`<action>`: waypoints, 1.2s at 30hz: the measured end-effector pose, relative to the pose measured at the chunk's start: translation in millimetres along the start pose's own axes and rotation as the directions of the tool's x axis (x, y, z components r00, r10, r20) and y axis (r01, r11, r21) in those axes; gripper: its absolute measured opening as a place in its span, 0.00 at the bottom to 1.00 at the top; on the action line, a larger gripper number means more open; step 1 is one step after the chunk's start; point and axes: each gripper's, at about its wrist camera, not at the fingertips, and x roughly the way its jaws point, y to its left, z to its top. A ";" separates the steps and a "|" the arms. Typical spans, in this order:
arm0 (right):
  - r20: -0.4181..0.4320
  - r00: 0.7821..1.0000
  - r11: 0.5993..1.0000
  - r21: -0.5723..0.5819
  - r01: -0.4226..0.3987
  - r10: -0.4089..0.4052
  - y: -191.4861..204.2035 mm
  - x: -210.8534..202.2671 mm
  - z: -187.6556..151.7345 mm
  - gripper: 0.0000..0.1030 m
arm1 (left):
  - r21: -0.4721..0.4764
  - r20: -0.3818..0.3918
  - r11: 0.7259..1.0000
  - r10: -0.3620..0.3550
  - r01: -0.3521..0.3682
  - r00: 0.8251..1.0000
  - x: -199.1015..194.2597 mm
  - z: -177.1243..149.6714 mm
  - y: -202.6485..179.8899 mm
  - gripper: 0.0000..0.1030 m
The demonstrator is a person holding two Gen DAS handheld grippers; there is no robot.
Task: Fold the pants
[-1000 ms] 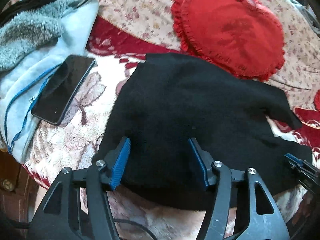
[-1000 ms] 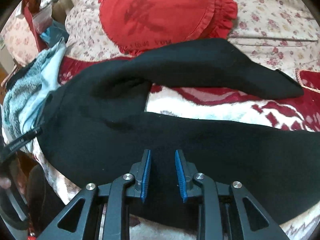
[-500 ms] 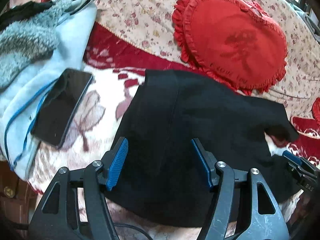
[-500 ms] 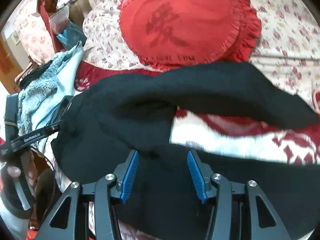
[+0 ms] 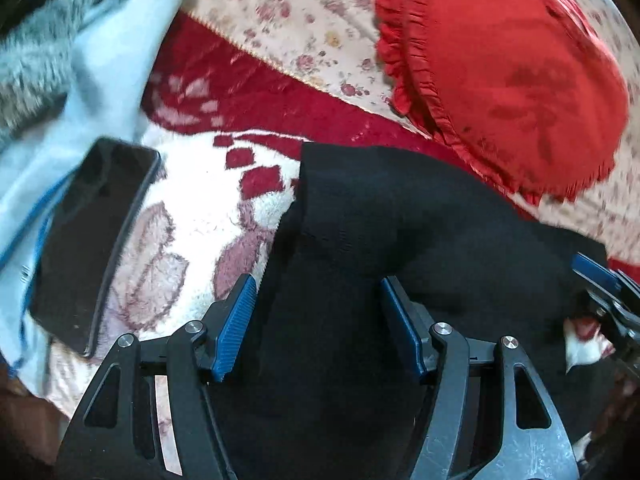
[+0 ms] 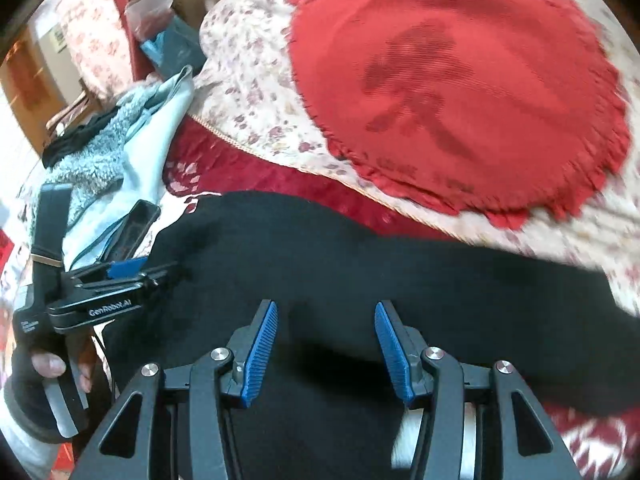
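The black pants (image 5: pixel 360 232) lie on the red and white blanket (image 5: pixel 192 208), with the waist end near me and a leg stretching right (image 6: pixel 440 272). My left gripper (image 5: pixel 318 320) is open, its blue pads on either side of a raised fold of the black cloth near the waist. My right gripper (image 6: pixel 326 346) is open over the pants' middle, holding nothing. The left gripper also shows at the left of the right wrist view (image 6: pixel 116 280), at the pants' edge. The right gripper's fingertip shows at the right edge of the left wrist view (image 5: pixel 596 276).
A black phone (image 5: pixel 96 236) lies on a pale blue fleece garment (image 5: pixel 92 92) to the left. A red heart-shaped frilled cushion (image 5: pixel 508 80) sits on the floral bedspread (image 5: pixel 288 12) behind the pants. Clutter and a wooden floor lie far left in the right wrist view.
My right gripper opened from nearly shut to wide. Both grippers moved forward over the pants; the upper leg now lies closer over the lower one, covering the blanket between them.
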 end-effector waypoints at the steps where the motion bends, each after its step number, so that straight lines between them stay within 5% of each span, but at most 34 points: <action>1: -0.006 1.000 1.000 -0.016 -0.009 0.009 1.1 6.3 7.1 0.48 | -0.001 -0.003 1.000 -0.005 0.005 1.000 0.8 1.0 1.2 0.63; 12: -0.189 0.979 0.962 -0.246 -0.122 0.076 21.3 109.4 76.2 0.48 | -0.047 -0.014 0.997 -0.056 0.056 0.998 6.2 11.8 12.7 0.68; 15: -0.200 0.969 0.957 -0.218 -0.189 0.146 13.1 119.9 80.0 0.48 | -0.054 -0.011 0.997 -0.049 0.048 0.999 10.6 13.6 13.3 0.73; 17: -0.190 0.962 0.962 -0.156 -0.226 0.195 6.4 121.3 78.7 0.38 | -0.057 -0.008 0.997 -0.047 0.046 0.999 12.0 13.5 13.1 0.73; 20: -0.143 0.971 0.962 -0.172 -0.213 0.190 10.7 108.7 70.2 0.12 | -0.061 -0.005 0.997 -0.047 0.047 0.999 8.5 12.8 13.1 0.73; 21: -0.128 0.976 0.962 -0.186 -0.201 0.179 13.8 102.7 68.5 0.10 | -0.064 -0.001 0.997 -0.046 0.045 0.999 5.5 12.1 13.5 0.73; 28: 0.011 0.989 0.964 -0.223 -0.141 0.148 34.3 30.5 51.6 0.09 | -0.093 0.033 0.995 -0.042 0.045 0.999 -20.8 0.8 23.9 0.73; 36: 0.120 0.982 0.958 -0.264 -0.109 0.144 105.0 -52.7 -40.6 0.09 | -0.194 0.136 0.978 -0.050 0.076 0.989 -83.3 -31.5 66.0 0.73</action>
